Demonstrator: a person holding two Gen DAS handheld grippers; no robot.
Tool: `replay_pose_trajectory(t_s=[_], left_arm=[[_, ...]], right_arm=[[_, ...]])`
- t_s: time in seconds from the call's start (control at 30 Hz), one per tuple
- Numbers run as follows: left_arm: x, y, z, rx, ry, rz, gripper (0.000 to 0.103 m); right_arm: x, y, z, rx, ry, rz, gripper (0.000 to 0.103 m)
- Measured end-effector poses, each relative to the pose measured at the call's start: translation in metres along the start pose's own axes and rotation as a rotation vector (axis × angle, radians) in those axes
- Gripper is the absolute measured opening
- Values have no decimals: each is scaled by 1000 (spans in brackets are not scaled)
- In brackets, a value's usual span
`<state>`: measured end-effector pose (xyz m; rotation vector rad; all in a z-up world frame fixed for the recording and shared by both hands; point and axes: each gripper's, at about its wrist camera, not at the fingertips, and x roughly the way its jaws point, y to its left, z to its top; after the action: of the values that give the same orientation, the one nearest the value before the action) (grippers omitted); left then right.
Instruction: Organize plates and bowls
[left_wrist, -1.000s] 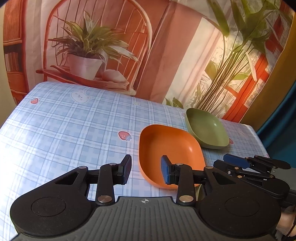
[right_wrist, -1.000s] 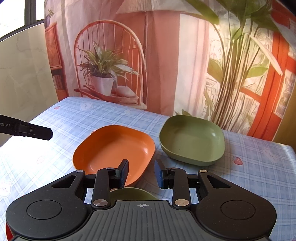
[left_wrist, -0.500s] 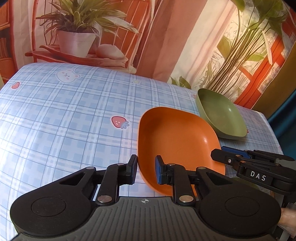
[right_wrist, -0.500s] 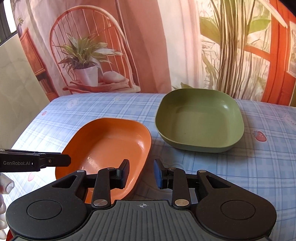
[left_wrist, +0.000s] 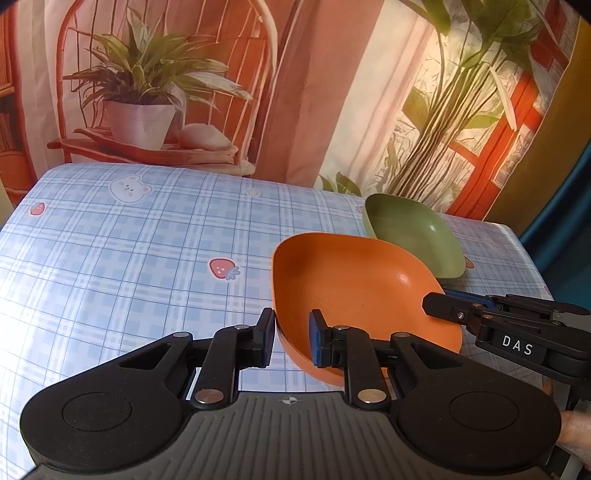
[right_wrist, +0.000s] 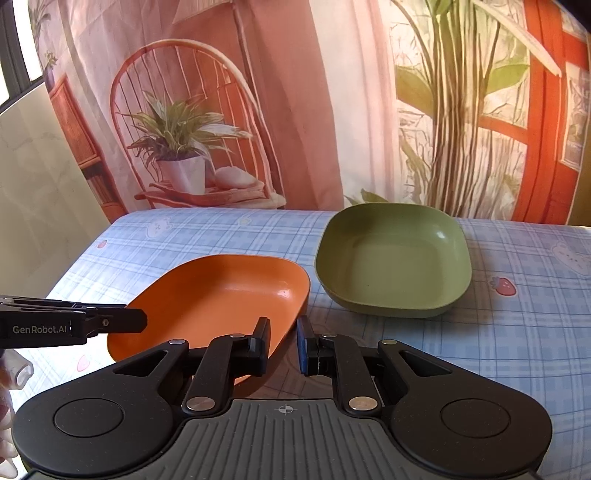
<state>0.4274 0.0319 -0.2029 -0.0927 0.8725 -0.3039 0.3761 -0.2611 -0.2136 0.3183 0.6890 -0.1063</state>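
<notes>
We see the orange plate (left_wrist: 354, 288) lying on the desk (left_wrist: 129, 258), with the green plate (right_wrist: 391, 258) just beside it at about two o'clock in the right wrist view; whether their rims touch we cannot tell. The desk wears a blue checked cloth printed with strawberries and bears.

Our left gripper (left_wrist: 291, 338) has the near-left rim of the orange plate between its jaws: they stand narrow, the blue pad inside the dish and the other outside the wall, and appear to clamp it. In the right wrist view this same gripper shows at nine o'clock, its tip over the plate's left edge.

Our right gripper (right_wrist: 282, 345) straddles the plate's near-right rim at about five o'clock of the dish. Its jaws are closing with the rim between them; the left pad seems to lie against the inner wall, while a sliver of gap shows at the right pad.

Part of a hand (right_wrist: 11, 369) appears at the left edge of the right wrist view.

Behind the desk hangs a printed backdrop (left_wrist: 332, 92) showing a potted plant on a chair, a curtain and a red window frame.
</notes>
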Motion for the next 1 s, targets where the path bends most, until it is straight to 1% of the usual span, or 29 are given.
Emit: replay_pose_trajectory(t_s=[0.2,0.4,0.6,0.77,1.0], left_arm=[[-18,-23,-4,63,-11,-32,21],[-27,-51,-19,148,7,-68,21],[-33,-68,-33,209,38,-95,21],[-34,-74,-43,244,68,-99,21],[-31,-77,-50,264,101,-90,21]], right_arm=[[-38,-9,-11,16,-39,-13,15],[-72,-26,-36,65,-47,-43,15],[-101,-38,-64,111,-52,-61,15],[-114,-42,-85,140,-44,-61,15],[-118,-42,-101,156,-31,-63,15]])
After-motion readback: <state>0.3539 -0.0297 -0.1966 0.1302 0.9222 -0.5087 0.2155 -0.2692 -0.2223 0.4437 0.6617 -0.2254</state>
